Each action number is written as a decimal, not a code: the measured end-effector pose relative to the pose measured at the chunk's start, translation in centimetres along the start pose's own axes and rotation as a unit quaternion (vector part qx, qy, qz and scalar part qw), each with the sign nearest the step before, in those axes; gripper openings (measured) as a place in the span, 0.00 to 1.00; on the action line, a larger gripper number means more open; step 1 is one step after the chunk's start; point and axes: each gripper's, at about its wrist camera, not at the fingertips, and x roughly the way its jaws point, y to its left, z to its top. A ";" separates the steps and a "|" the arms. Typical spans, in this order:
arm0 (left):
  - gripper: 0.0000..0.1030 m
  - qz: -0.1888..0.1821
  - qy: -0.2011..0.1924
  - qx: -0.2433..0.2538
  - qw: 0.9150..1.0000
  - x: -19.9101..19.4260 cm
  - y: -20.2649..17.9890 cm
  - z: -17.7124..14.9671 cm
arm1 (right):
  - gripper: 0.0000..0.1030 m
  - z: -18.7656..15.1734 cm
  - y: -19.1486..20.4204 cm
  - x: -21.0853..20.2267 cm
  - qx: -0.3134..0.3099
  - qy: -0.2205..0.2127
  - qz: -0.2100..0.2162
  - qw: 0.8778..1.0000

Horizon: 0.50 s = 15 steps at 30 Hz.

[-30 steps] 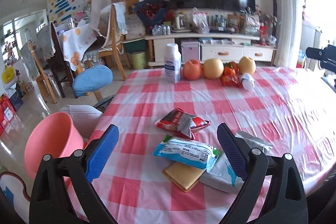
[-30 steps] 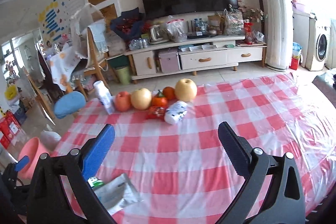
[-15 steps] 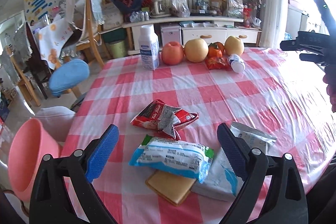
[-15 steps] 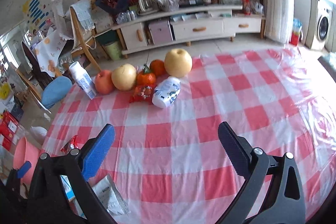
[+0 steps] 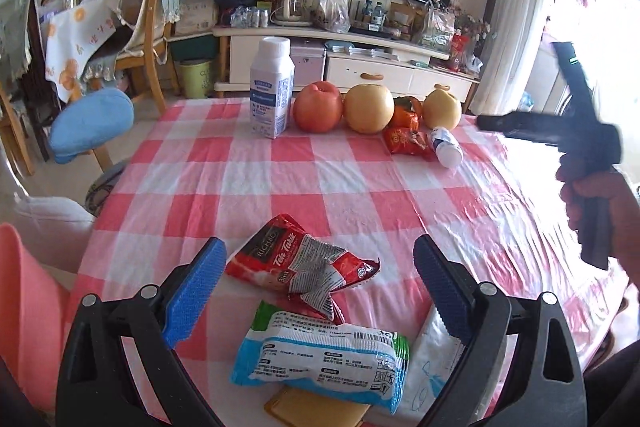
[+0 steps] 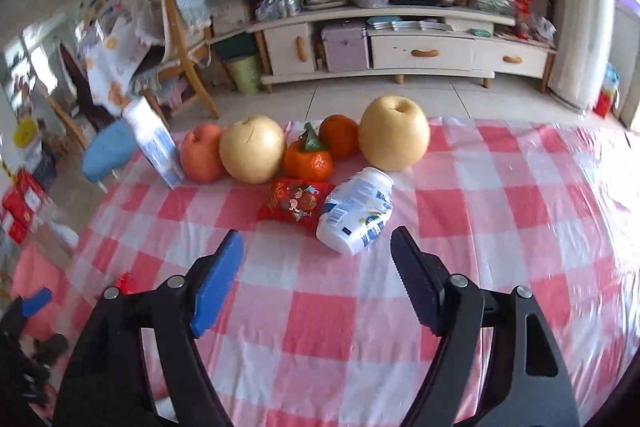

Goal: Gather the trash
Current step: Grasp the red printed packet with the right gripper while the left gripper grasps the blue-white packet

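My left gripper (image 5: 316,263) stands open over a crumpled red tea wrapper (image 5: 300,265), which lies between its fingers without touching them. Just nearer lie a blue and white packet (image 5: 320,359), a flat yellow piece (image 5: 308,407) and a white wrapper (image 5: 428,367). My right gripper (image 6: 316,251) hangs above the checked tablecloth (image 6: 480,227) with its jaws closing and nothing between them. Beyond it a small white bottle (image 6: 356,209) lies on its side beside a red snack packet (image 6: 296,201).
A white carton (image 5: 272,91), an apple (image 5: 318,107), two pears and oranges line the table's far edge. A pink bin (image 5: 28,311) stands at the table's left, a blue stool (image 5: 92,125) beyond it. A hand (image 5: 600,203) holds the right gripper's handle at far right.
Both grippers have dropped and moved forward over the table. The red wrapper now sits between the left fingers. The right jaws have narrowed and the white bottle is much closer.
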 end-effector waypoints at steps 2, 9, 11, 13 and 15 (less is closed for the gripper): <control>0.91 -0.007 -0.001 -0.004 1.000 0.0 0.2 0.0 | 0.75 0.4 1.0 1.6 -0.037 0.010 -0.001 0.999; 0.91 -0.021 0.019 0.004 1.000 0.3 0.5 -0.9 | 0.75 2.6 3.9 7.0 -0.150 0.042 -0.017 0.988; 0.91 -0.024 0.033 -0.001 0.999 0.7 1.0 -1.1 | 0.75 3.0 4.0 8.5 -0.163 0.060 -0.010 0.985; 0.91 -0.022 0.043 -0.011 0.999 0.9 1.5 -1.4 | 0.75 3.1 3.9 10.0 -0.161 0.070 -0.006 0.984; 0.91 -0.021 0.054 -0.021 0.998 1.3 1.9 -1.7 | 0.75 2.9 3.9 11.4 -0.165 0.083 -0.006 0.983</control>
